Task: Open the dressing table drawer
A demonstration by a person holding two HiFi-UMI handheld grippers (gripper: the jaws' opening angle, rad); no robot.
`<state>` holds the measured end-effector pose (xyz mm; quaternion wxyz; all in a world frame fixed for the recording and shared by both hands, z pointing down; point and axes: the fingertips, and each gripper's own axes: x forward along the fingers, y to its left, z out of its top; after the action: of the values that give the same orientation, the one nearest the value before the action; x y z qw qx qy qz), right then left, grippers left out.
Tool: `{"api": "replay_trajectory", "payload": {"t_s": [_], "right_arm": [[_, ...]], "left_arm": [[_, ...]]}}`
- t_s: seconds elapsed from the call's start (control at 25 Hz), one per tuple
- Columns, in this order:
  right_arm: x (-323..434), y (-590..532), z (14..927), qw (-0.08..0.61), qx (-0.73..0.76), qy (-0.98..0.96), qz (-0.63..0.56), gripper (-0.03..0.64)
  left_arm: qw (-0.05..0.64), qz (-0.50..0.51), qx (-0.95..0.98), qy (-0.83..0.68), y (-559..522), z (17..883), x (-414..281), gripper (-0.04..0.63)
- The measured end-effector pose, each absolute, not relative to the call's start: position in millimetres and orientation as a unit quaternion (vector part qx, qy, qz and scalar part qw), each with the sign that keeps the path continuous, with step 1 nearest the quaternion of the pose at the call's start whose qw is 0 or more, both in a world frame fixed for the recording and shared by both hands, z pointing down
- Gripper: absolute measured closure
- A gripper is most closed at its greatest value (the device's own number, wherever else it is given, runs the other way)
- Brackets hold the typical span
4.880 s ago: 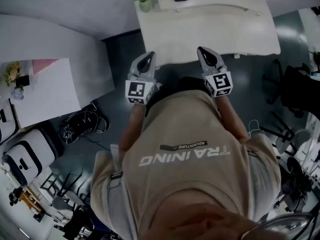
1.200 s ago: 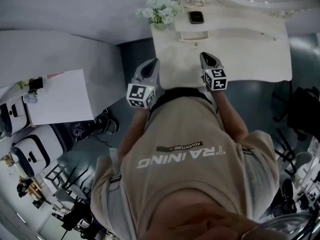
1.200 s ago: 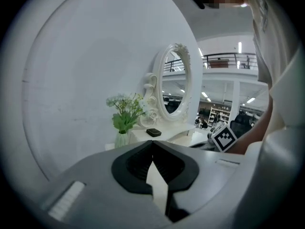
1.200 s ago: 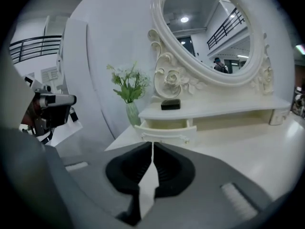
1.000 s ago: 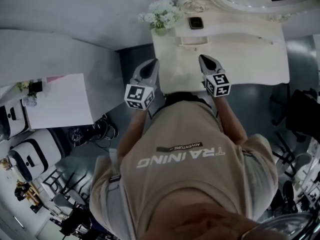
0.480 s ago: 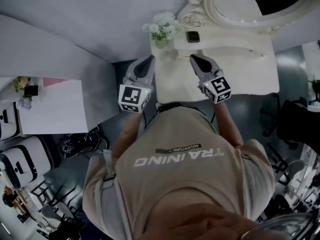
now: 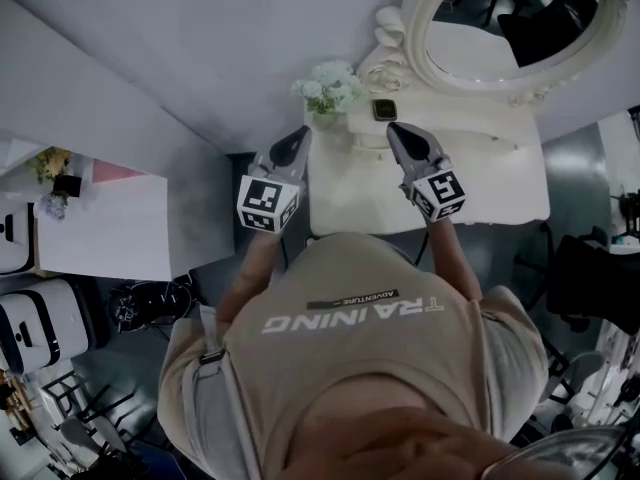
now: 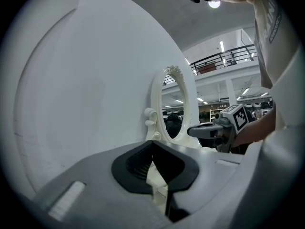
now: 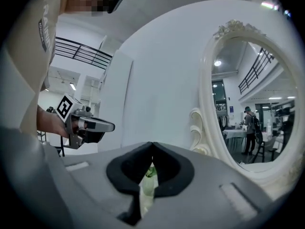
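Left hand-held gripper [image 7: 300, 136] and right hand-held gripper [image 7: 393, 130], both pressed together and empty, have risen at the bench [image 7: 470, 188]. Drawer apparently still unopened.

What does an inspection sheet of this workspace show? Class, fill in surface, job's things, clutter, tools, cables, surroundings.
Surface: cream dressing table, top mostly bare.
Job's things: drawer, none seen pulled out.
Clutter: flower vase, small dark device, both at the back.
Tools: left tool and right tool both shut, empty.
Cables: tangle on the floor, left.
Surroundings: oval mirror, white side table, dark chair.
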<state>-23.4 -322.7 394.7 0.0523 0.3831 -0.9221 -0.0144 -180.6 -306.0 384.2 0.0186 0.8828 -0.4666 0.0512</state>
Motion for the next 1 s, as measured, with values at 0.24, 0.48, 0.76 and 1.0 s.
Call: {"api": "replay_trajectory", "payload": {"t_s": [0.24, 0.48, 0.76, 1.0], "right_arm": [[-20.6, -328.9, 392.2, 0.071, 0.383, -0.921, -0.026, 0.614], [-10.1, -330.8, 404.6, 0.069, 0.388, -0.919, -0.01, 0.614], [-8.1, -333.0, 405.5, 0.063, 0.391, -0.918, 0.0, 0.614], [-9.6, -337.6, 407.1, 0.058, 0.403, -0.913, 0.001, 0.614]], "left_arm": [[0.027, 0.054, 0.88, -0.471, -302.5, 389.0, -172.0, 0.588], [0.036, 0.056, 0.883, -0.465, -305.1, 394.2, -164.3, 0.588], [0.044, 0.051, 0.884, -0.463, -315.8, 393.9, -163.7, 0.588], [0.057, 0.043, 0.879, -0.472, -323.8, 403.7, -171.9, 0.588]]}}
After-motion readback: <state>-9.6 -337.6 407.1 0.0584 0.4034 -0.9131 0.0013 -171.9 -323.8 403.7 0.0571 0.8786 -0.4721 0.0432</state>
